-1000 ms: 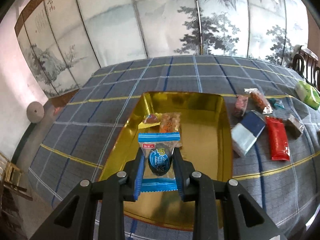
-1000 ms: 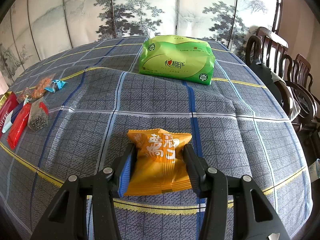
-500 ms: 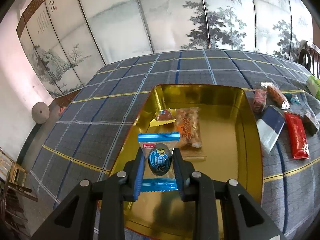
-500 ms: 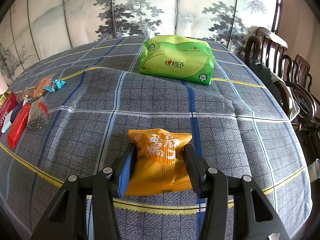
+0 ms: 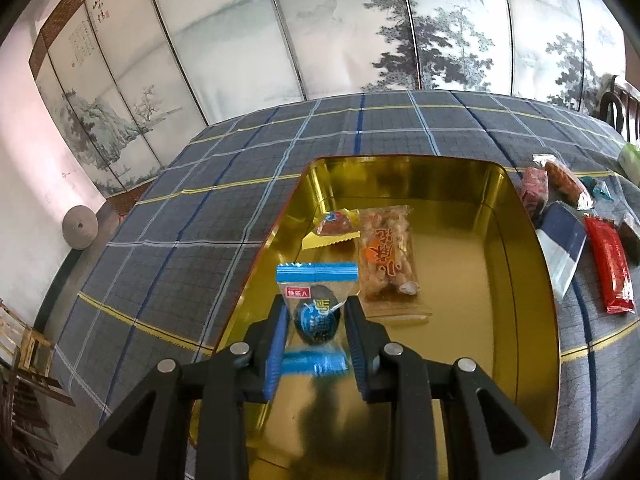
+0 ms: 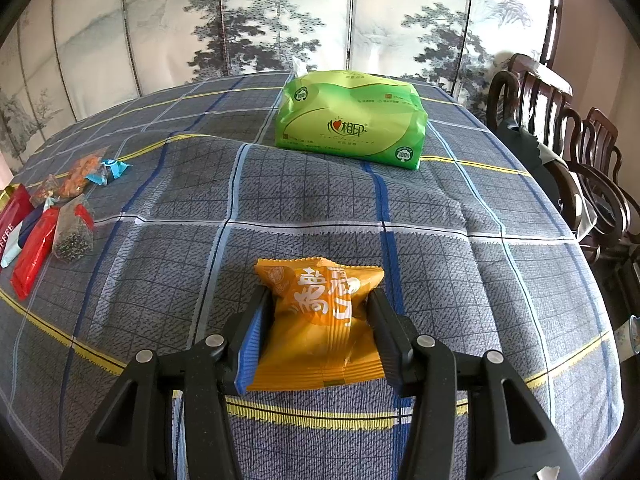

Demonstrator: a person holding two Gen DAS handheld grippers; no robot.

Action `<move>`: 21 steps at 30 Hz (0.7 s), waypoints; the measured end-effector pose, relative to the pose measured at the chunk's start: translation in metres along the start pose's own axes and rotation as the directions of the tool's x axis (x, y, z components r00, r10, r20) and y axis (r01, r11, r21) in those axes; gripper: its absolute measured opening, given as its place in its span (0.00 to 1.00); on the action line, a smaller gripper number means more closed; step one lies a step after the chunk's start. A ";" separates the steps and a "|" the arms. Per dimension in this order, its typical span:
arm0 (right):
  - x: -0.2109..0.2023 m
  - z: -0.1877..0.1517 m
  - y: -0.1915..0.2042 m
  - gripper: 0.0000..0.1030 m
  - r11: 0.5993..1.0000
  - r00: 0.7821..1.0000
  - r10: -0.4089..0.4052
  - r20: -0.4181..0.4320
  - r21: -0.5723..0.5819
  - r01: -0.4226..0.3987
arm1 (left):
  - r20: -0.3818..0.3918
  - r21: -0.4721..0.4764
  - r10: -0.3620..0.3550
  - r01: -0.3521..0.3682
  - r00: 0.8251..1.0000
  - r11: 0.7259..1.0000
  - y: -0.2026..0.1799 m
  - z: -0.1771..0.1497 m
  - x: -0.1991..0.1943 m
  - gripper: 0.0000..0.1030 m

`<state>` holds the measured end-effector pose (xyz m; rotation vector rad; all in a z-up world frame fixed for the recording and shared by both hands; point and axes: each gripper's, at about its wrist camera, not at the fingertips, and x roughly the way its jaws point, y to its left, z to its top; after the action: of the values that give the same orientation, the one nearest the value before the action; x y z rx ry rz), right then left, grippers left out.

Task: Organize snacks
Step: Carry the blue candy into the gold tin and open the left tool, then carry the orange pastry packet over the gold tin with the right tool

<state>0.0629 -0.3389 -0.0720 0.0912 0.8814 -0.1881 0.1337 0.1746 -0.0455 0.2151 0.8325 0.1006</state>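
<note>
The bench (image 5: 248, 184), under a blue plaid cloth, carries a gold tin tray (image 5: 528, 280) and, well off to its right, a green tissue pack (image 6: 352, 116). Loose snack packets (image 5: 608, 264) lie just beside the tray's right wall. In the tray lie a peanut packet (image 5: 386, 252) and a small red sweet (image 5: 334, 224). My right fingers (image 6: 320, 320) are clamped on an orange snack packet (image 6: 320, 312) low over the cloth. My left fingers (image 5: 316, 320) pinch a blue-edged sweet packet (image 5: 316, 304) above the tray's near left part.
</note>
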 end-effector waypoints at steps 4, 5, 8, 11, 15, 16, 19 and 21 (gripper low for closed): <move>0.001 -0.001 -0.004 0.45 1.000 1.000 -0.005 0.000 0.006 0.005 | 0.005 0.009 0.006 -0.006 1.000 1.000 0.000 0.000 0.003 0.33; 0.000 0.000 -0.004 0.45 1.000 1.000 -0.007 0.000 0.007 0.007 | 0.012 0.012 0.013 -0.013 1.000 1.000 -0.001 0.000 0.003 0.35; 0.001 0.000 -0.009 0.45 1.000 1.000 -0.011 -0.001 0.009 0.011 | 0.019 0.017 0.014 -0.014 1.000 1.000 -0.001 0.000 0.004 0.39; 0.001 0.000 -0.006 0.45 1.000 1.000 -0.010 0.000 0.008 0.010 | 0.026 0.022 0.016 -0.017 1.000 1.000 0.000 0.000 0.004 0.40; 0.001 -0.001 -0.012 0.45 1.000 1.000 -0.016 0.000 0.013 0.016 | 0.024 0.023 0.015 -0.015 1.000 1.000 0.001 -0.001 0.006 0.40; 0.001 0.000 -0.014 0.45 1.000 1.000 -0.020 0.001 0.013 0.020 | 0.027 0.022 0.011 -0.011 1.000 1.000 0.001 -0.002 0.005 0.41; 0.002 0.001 -0.014 0.45 0.999 1.000 -0.028 0.001 0.021 0.028 | 0.031 0.026 0.004 -0.005 1.000 1.000 0.001 -0.003 0.003 0.41; 0.002 0.002 -0.015 0.44 0.999 0.999 -0.034 0.001 0.032 0.034 | 0.036 0.031 0.002 -0.003 0.999 1.000 0.001 -0.005 -0.001 0.41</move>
<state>0.0624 -0.3537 -0.0727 0.1062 0.8788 -0.2339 0.1295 0.1761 -0.0472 0.2468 0.7986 0.0858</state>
